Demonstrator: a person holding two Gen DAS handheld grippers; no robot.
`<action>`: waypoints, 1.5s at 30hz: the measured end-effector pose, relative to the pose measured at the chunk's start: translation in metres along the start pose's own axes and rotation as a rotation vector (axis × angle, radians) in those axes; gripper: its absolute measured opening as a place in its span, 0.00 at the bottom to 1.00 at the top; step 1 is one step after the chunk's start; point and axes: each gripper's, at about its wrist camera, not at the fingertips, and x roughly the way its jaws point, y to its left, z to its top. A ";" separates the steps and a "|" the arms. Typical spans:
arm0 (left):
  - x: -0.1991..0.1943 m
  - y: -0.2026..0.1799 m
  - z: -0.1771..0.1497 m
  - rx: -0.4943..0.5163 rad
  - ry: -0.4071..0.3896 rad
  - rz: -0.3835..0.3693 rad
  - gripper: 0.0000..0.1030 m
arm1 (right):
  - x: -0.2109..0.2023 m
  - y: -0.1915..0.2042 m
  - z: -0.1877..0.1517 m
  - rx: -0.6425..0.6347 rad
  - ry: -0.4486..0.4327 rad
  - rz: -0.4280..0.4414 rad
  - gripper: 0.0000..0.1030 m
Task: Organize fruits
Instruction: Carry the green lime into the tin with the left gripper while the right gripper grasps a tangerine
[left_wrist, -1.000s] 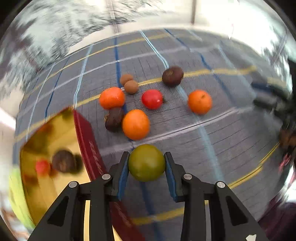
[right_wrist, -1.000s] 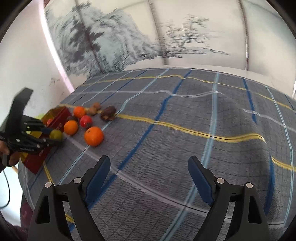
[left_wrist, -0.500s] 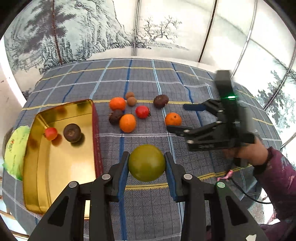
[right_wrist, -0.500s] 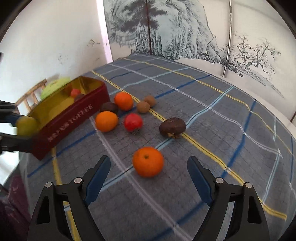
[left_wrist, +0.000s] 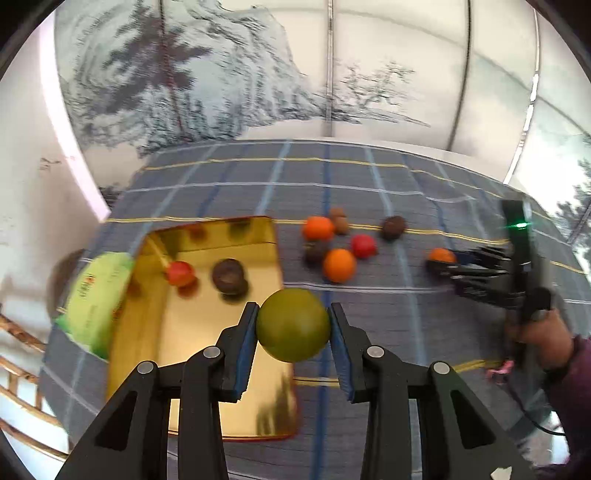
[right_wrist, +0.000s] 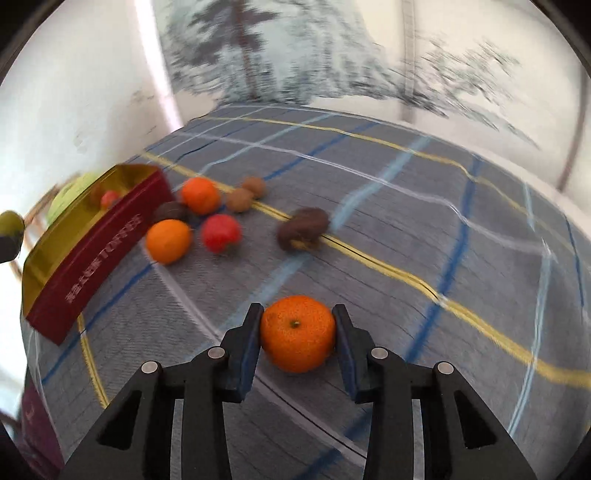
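The gold tin, a shallow box with red outer walls lying on the checked cloth, is plainly where the fruit is being gathered: 1 small red fruit and 1 dark brown fruit already sit inside it toward its far end. The left gripper is clamped on a green fruit, both blue pads pressed to its sides, and it holds that fruit in the air above the tin's near right edge, which I judge is the spot for lowering it in beside the other 2. To the right of the tin, loose on the cloth, lie 2 oranges, a red fruit, dark brown fruits and 2 small tan ones, bunched near its far right corner and not yet sorted. Well to the right of the tin, the right gripper has just been closing, and an orange now sits between its pads with both touching the peel; the orange looks still down on the cloth, so I take this as a fresh grasp made ready for the same trip. A green bag lies against the tin's left wall.
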 end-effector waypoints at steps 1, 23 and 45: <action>0.001 0.003 0.000 0.000 -0.004 0.013 0.32 | -0.001 -0.006 -0.001 0.027 0.003 0.001 0.38; -0.017 0.025 -0.009 0.008 -0.111 0.170 0.33 | -0.001 -0.009 0.000 0.042 0.010 -0.062 0.38; -0.018 0.034 -0.003 -0.026 -0.119 0.157 0.33 | -0.001 -0.009 0.000 0.042 0.009 -0.057 0.38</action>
